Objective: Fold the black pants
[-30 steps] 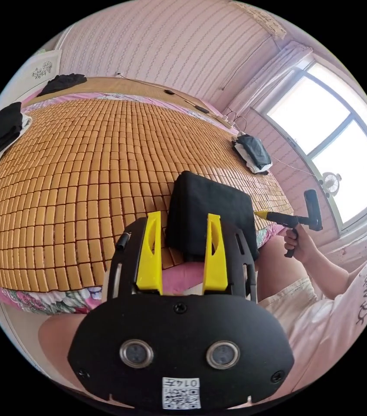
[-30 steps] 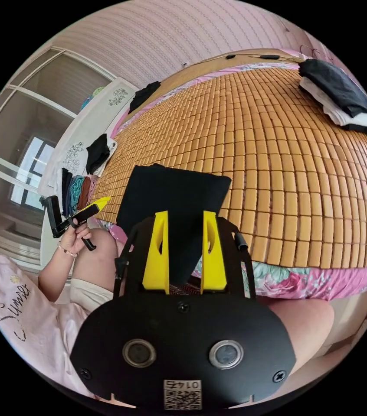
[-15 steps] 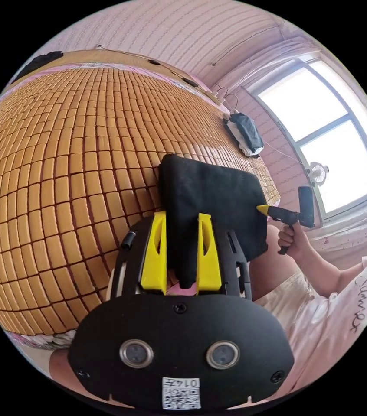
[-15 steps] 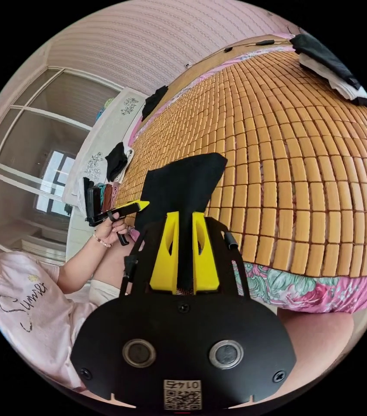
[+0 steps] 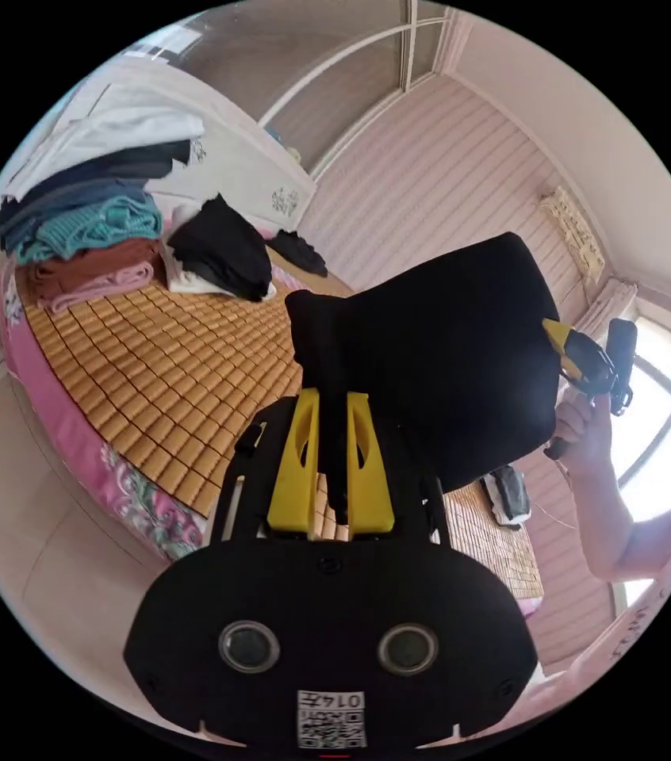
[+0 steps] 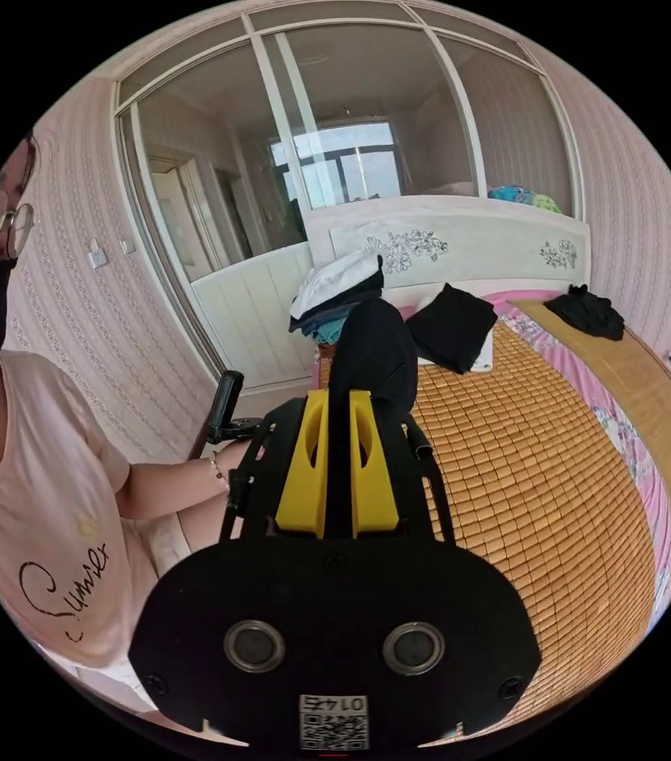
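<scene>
Two grippers, one bundle, so here's where I'm at. Left gripper view first: my left gripper has its yellow fingers closed down tight on one edge of the folded black pants. The bundle is off the bed and hanging in the air, stretching away from those fingers toward the right gripper, which pinches the far edge with a hand behind it. So the long axis runs gripper to gripper, with me holding both ends. Past it, on the bamboo mat, there's a stack of folded clothes near the headboard and a black folded pile next to it.

Right gripper view: the fingers here are also clamped on the pants, with black cloth rising straight up out of the narrow gap between them. From this side I'm looking at the bundle nearly edge-on, so it looks like a thin column. The stack sits right behind it, so I'd guess the bundle is heading there. I reckon the left end is nearer the stack, so that side lands first.
</scene>
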Available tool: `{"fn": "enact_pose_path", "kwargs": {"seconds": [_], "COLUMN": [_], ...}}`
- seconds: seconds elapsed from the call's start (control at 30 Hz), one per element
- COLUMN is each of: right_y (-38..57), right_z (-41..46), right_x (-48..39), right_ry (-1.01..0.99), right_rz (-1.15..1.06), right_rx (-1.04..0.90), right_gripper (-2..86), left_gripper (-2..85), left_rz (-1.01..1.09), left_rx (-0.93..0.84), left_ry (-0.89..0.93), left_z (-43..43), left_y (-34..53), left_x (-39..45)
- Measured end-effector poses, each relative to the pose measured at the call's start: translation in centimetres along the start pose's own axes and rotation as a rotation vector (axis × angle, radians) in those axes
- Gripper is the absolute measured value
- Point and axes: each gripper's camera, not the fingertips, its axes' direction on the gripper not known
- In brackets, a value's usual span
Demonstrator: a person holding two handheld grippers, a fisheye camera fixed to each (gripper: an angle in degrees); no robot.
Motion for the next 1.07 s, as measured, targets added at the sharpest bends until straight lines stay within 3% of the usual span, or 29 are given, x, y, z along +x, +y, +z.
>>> {"fn": "enact_pose_path", "kwargs": {"seconds": [0.1,0.2,0.33,0.4,0.53,0.7,0.9,1.07], "right_y": [-7.5,-16.2,-24.4,-24.0,-18.3,-6.7,7.9,17.4], "right_z": [1.6,3.6,9.8,11.8,15.0,11.9,3.6,-4.5], "right_x": [2.4,7.0,16.4,17.4,16.8,13.4,7.7,1.9], "right_ry": [-0.061,0.103,0.282,0.276,0.091,-0.083,-0.007,0.253], "right_rz": [-0.065,-0.031,0.346,0.387,0.332,0.382,0.591,0.829], "right_rx": [0.059,0.078,-0.138,-0.202,-0.311,-0.312,-0.423,-0.385], "right_gripper": [3.3,4.9,4.9,4.2,5.0,3.3,3.3,5.4], "left_gripper": [5.9,8.0,10.2,10.4,9.7,8.9,8.5,8.5], "left_rz": [0.165,0.248,0.175,0.252,0.391,0.453,0.484,0.549], "left_rx": [0.122,0.126,0.034,-0.026,-0.040,-0.155,-0.229,-0.296], "left_ry": [-0.122,-0.194,-0.405,-0.448,-0.417,-0.287,-0.207,-0.112], "left_z": [-2.3,-0.9,1.6,2.5,3.2,4.6,5.6,8.4], "left_y": [-7.2,-17.4,-24.6,-24.1,-18.6,-10.4,-5.5,-3.1], "left_x": [0.1,-0.1,-1.5,-0.8,1.4,5.4,10.7,16.5]}}
